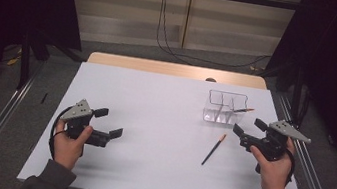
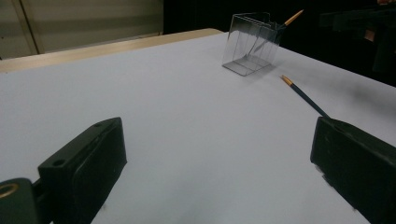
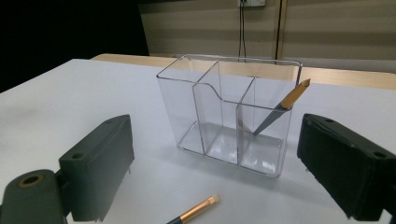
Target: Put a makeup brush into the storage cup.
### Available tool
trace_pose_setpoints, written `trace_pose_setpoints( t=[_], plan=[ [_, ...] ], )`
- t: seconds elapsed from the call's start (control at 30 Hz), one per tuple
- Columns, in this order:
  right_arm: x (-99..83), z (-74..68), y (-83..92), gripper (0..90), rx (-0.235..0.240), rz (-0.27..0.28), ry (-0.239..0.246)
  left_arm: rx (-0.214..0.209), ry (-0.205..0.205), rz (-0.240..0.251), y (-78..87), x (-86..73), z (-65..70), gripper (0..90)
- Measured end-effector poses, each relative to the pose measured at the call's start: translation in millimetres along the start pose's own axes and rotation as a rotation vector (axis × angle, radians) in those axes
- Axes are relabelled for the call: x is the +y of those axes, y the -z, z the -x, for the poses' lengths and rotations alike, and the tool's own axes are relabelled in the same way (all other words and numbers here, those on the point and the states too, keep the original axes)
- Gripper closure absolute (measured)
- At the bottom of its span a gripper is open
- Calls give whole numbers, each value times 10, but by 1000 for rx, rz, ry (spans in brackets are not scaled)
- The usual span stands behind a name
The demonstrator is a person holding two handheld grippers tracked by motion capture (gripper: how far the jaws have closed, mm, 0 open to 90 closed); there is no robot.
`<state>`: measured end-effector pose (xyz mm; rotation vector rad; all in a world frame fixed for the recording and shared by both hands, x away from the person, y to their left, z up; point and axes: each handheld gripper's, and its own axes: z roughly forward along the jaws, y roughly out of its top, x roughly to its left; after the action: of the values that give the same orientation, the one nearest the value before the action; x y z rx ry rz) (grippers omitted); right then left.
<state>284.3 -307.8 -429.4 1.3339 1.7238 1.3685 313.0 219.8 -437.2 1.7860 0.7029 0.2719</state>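
On white table [image 1: 152, 122], clear organizer [image 1: 225, 108], loose brush [image 1: 214, 150]; dark room.

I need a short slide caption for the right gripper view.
Open right tongs face a clear organizer holding one brush; another brush lies before it.

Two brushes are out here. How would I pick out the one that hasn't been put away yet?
Start at the clear plastic organizer on the right of the white table. Just in front of it a dark brush lies flat on the tabletop. The other brush leans inside the organizer, gold end up.
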Motion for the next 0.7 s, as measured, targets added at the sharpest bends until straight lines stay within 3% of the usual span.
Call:
trace_pose_setpoints(
  t=[0.23, 0.33, 0.37, 0.5, 0.53, 0.7],
  plan=[
    [-80, -81, 51, 119, 2, -14, -16, -14, -7, 2, -20, 4, 14, 32],
    [-116, -115, 67, 122, 5, -18, -12, -13, -9, 0, -24, 8, 17, 32],
    [-126, -132, 69, 124, 11, -26, -11, 7, -10, -11, -19, 12, 27, 32],
    [-167, -172, 68, 129, 21, -25, -23, 1, -18, -6, -16, 13, 16, 32],
    [-175, -185, 64, 128, 22, -28, -13, 20, -17, -10, -13, 16, 23, 32],
    [-178, -242, 51, 133, 27, -27, 3, 19, -5, -7, -2, 5, 27, 32]
  ],
)
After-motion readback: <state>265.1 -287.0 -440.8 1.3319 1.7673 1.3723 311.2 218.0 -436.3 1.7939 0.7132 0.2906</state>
